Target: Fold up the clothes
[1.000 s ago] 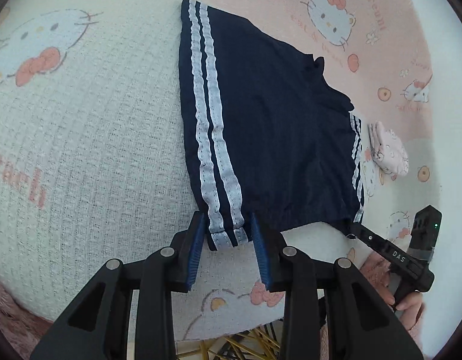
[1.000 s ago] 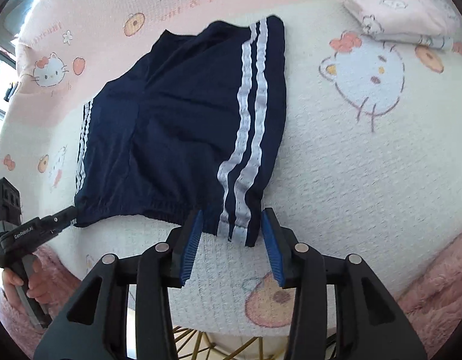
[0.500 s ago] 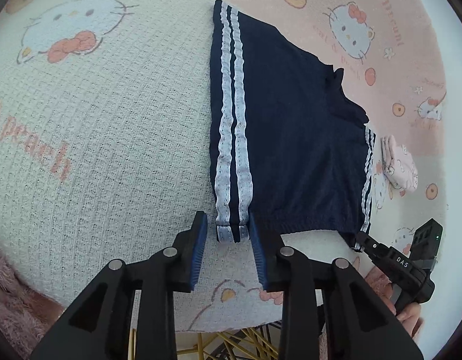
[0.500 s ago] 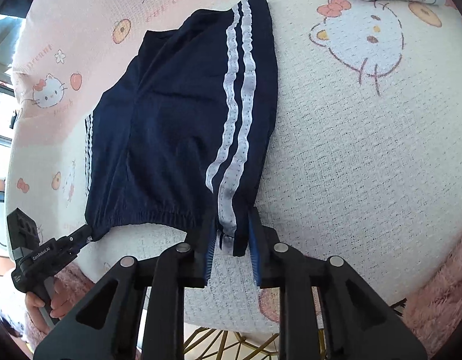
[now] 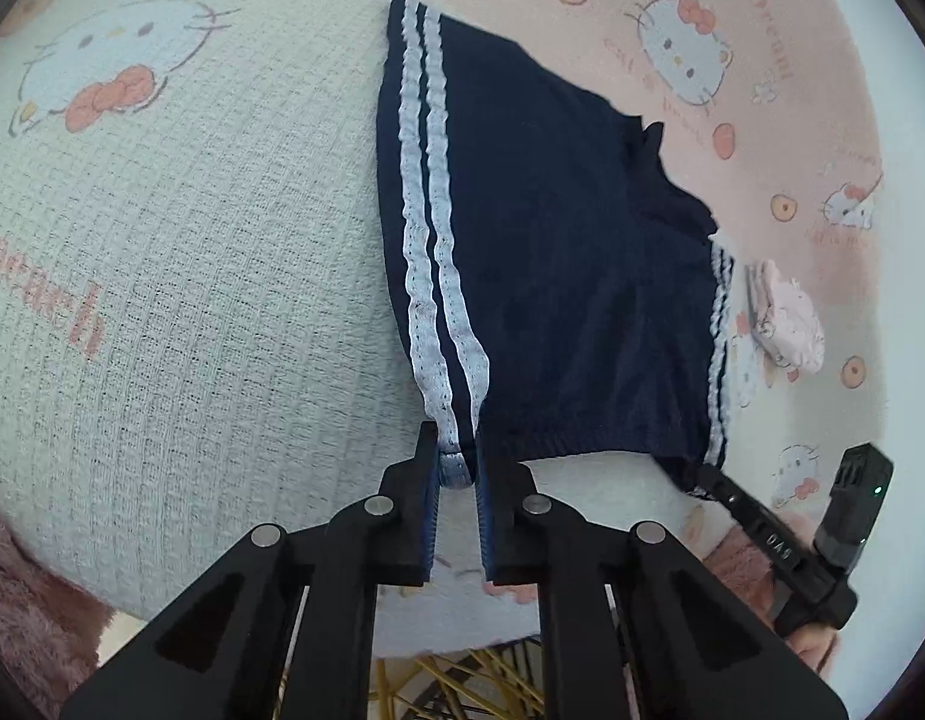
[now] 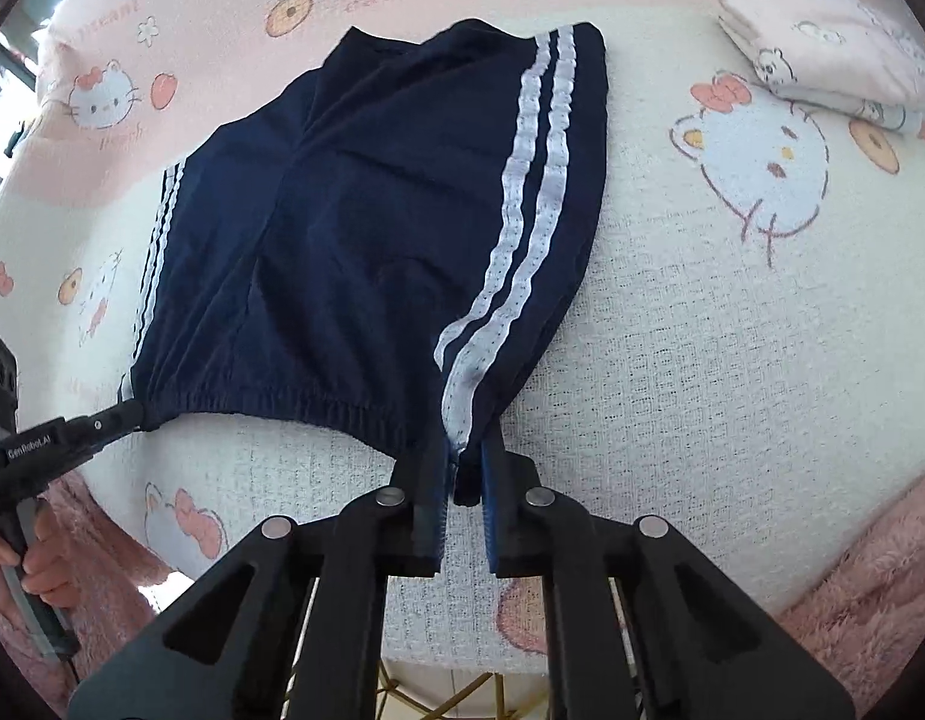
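Navy shorts (image 5: 558, 276) (image 6: 366, 240) with two white side stripes lie spread on a cat-print cover. My left gripper (image 5: 457, 468) is shut on the waistband's left corner, right at the striped edge. My right gripper (image 6: 462, 474) is shut on the waistband's right corner, also on the stripes. That corner hangs slightly raised off the cover. In the left wrist view the right gripper (image 5: 702, 477) shows at the lower right, pinching the far corner. In the right wrist view the left gripper (image 6: 132, 411) shows at the left edge, pinching its corner.
A folded pink garment (image 6: 822, 60) (image 5: 786, 324) lies on the cover to the right of the shorts. The cat-print cover (image 6: 732, 330) ends close below the grippers, with yellow table legs (image 5: 450, 684) underneath. A hand in a pink fluffy sleeve (image 6: 36, 570) holds the left tool.
Both grippers went from open around the waistband corners to shut on them. The right one closed first, the left after. The shorts' near edge has lifted slightly.
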`<action>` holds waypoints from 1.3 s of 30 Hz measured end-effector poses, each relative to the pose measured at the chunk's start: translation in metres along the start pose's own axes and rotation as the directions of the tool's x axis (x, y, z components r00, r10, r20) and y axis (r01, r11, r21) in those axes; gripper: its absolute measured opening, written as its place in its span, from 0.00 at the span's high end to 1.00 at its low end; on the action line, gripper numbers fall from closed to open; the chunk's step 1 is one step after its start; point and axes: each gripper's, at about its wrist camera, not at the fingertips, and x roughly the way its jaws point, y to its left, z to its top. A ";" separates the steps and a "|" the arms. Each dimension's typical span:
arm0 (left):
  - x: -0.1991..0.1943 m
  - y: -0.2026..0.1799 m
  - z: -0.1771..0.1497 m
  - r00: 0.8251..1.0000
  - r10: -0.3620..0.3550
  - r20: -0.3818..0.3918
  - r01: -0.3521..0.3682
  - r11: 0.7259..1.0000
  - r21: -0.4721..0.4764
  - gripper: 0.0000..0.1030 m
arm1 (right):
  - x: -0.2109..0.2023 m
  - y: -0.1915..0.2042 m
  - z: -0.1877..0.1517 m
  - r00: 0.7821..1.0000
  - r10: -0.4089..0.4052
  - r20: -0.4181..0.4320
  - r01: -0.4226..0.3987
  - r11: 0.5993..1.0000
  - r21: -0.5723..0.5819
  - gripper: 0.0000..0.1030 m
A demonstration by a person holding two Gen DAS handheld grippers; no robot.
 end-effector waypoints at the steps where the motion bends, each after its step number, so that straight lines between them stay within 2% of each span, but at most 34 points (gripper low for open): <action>1: -0.011 -0.004 0.000 1.000 0.008 0.020 -0.009 1.000 0.022 0.89 | -0.008 0.001 -0.003 1.000 0.018 0.011 -0.018 1.000 0.003 0.92; 6: -0.039 -0.001 -0.012 1.000 0.016 0.024 -0.017 0.999 0.046 0.89 | -0.029 -0.009 -0.018 0.992 0.128 0.015 -0.128 0.988 0.091 0.92; 9: -0.035 0.006 -0.029 0.999 0.048 -0.009 -0.048 0.998 0.046 0.89 | -0.029 -0.016 -0.029 0.990 0.142 -0.016 -0.139 0.982 0.129 0.92; 13: -0.016 0.018 -0.041 0.992 0.082 -0.094 -0.080 0.996 0.028 0.88 | -0.028 -0.006 -0.036 0.996 0.074 -0.055 -0.069 0.994 0.083 0.91; 15: -0.003 0.021 -0.040 0.979 0.136 -0.149 -0.135 0.991 0.015 0.83 | -0.018 -0.001 -0.037 0.994 0.014 -0.108 -0.009 0.999 0.044 0.84; 16: -0.002 0.021 -0.038 0.975 0.158 -0.155 -0.158 0.987 0.014 0.78 | -0.011 -0.001 -0.038 0.991 -0.017 -0.134 0.022 0.999 0.034 0.84; 18: -0.011 0.016 -0.034 0.974 0.193 -0.118 -0.191 0.981 0.030 0.77 | -0.021 -0.001 -0.035 0.995 -0.041 -0.088 0.044 0.999 0.031 0.82; 19: -0.020 0.010 -0.032 0.971 0.229 -0.075 -0.225 0.973 0.057 0.76 | -0.027 -0.001 -0.033 0.997 -0.051 -0.060 0.053 0.998 0.031 0.81; 21: -0.038 -0.004 -0.027 0.950 0.313 0.022 -0.313 0.942 0.125 0.76 | -0.040 0.000 -0.029 0.998 -0.070 -0.002 0.070 0.997 0.031 0.78; 22: -0.044 -0.011 -0.026 0.941 0.333 0.063 -0.338 0.928 0.157 0.76 | -0.051 0.002 -0.027 0.994 -0.095 0.053 0.094 0.995 0.016 0.78; 23: -0.047 -0.019 -0.026 0.941 0.325 0.091 -0.337 0.921 0.196 0.76 | -0.056 0.008 -0.026 0.991 -0.099 0.091 0.101 0.995 -0.009 0.76; 25: -0.041 -0.034 -0.030 0.959 0.269 0.088 -0.283 0.916 0.284 0.76 | -0.060 0.020 -0.024 0.988 -0.083 0.126 0.092 0.994 -0.062 0.76; 26: -0.033 -0.041 -0.035 0.966 0.251 0.063 -0.258 0.912 0.318 0.76 | -0.061 0.016 -0.030 0.990 -0.078 0.117 0.089 0.992 -0.092 0.76; 30: 0.000 -0.070 -0.054 0.981 0.188 -0.044 -0.149 0.885 0.441 0.76 | -0.051 0.047 -0.047 0.986 -0.136 0.096 0.154 0.965 -0.214 0.75; 34: 0.028 -0.091 -0.072 0.977 0.154 -0.146 -0.054 0.846 0.530 0.76 | -0.058 0.045 -0.057 0.995 -0.043 0.087 0.062 0.970 -0.235 0.75; 36: 0.035 -0.093 -0.079 0.971 0.169 -0.168 -0.051 0.835 0.548 0.76 | -0.055 0.053 -0.059 0.998 0.027 0.048 -0.013 0.963 -0.269 0.74; 39: 0.042 -0.091 -0.080 0.964 0.199 -0.174 -0.071 0.830 0.553 0.76 | -0.040 0.059 -0.061 0.999 0.043 -0.006 -0.043 0.959 -0.280 0.74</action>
